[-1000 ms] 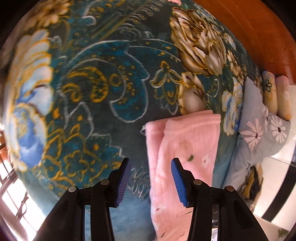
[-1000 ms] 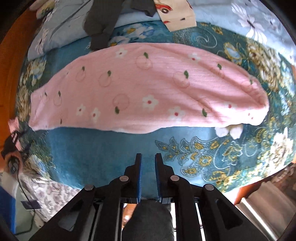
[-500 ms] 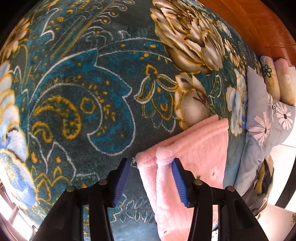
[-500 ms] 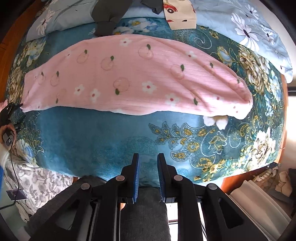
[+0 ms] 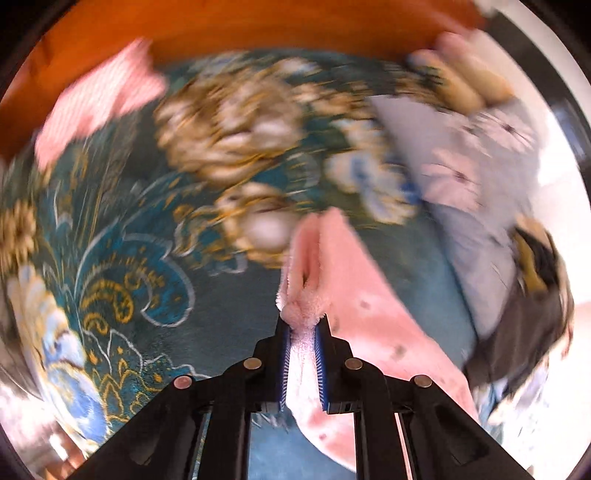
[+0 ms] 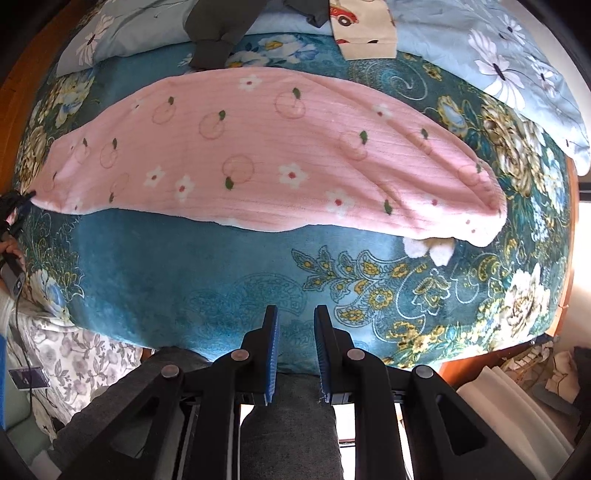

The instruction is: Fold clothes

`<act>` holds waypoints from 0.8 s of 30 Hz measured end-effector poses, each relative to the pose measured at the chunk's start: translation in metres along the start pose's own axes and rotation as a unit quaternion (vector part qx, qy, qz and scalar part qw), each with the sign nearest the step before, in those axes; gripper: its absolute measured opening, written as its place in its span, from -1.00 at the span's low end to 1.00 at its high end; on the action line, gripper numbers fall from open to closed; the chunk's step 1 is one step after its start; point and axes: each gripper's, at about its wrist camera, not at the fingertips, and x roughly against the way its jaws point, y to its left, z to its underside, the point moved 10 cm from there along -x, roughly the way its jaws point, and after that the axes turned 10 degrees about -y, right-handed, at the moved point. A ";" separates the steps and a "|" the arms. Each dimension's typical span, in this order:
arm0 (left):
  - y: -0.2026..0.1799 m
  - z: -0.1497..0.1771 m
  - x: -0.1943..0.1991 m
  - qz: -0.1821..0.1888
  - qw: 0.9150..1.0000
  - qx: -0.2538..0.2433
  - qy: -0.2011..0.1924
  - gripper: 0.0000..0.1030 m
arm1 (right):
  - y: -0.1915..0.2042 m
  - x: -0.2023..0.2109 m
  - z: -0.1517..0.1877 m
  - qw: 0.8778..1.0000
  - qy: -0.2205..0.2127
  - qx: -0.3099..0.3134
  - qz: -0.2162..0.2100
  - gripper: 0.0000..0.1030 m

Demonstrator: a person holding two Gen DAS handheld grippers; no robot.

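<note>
A long pink fleece garment (image 6: 266, 155) with flowers and circles lies folded lengthwise across the teal flowered blanket (image 6: 155, 266). My left gripper (image 5: 302, 326) is shut on its corner (image 5: 303, 314), which bunches between the blue pads; the cloth (image 5: 365, 306) trails off to the right, and this view is blurred. In the right wrist view that gripper shows at the far left edge (image 6: 11, 206). My right gripper (image 6: 294, 314) hangs over the near edge of the bed with its jaws a narrow gap apart and nothing between them.
A light blue flowered quilt (image 6: 509, 62), a dark grey garment (image 6: 214, 33) and a cream car-print cloth (image 6: 364, 29) lie at the far side. A wooden headboard (image 5: 240, 33) and another pink cloth (image 5: 99, 107) show in the left view. My grey-trousered leg (image 6: 291, 424) is below.
My left gripper has closed on the pink garment's corner and swung it upward, blurring its view. My right gripper has widened slightly and stayed back from the bed.
</note>
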 end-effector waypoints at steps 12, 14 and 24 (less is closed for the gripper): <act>-0.186 0.070 0.067 0.080 0.983 -0.164 -0.027 -0.74 | -0.038 -0.026 -0.019 0.998 0.003 0.029 -0.060 -0.63; -0.214 0.096 0.070 0.091 0.978 -0.188 -0.019 -0.74 | -0.057 -0.032 -0.025 0.998 0.004 0.016 -0.066 -0.63; -0.292 0.267 0.030 0.079 0.953 -0.271 0.110 -0.74 | -0.150 -0.067 -0.023 0.995 0.035 -0.061 -0.071 -0.63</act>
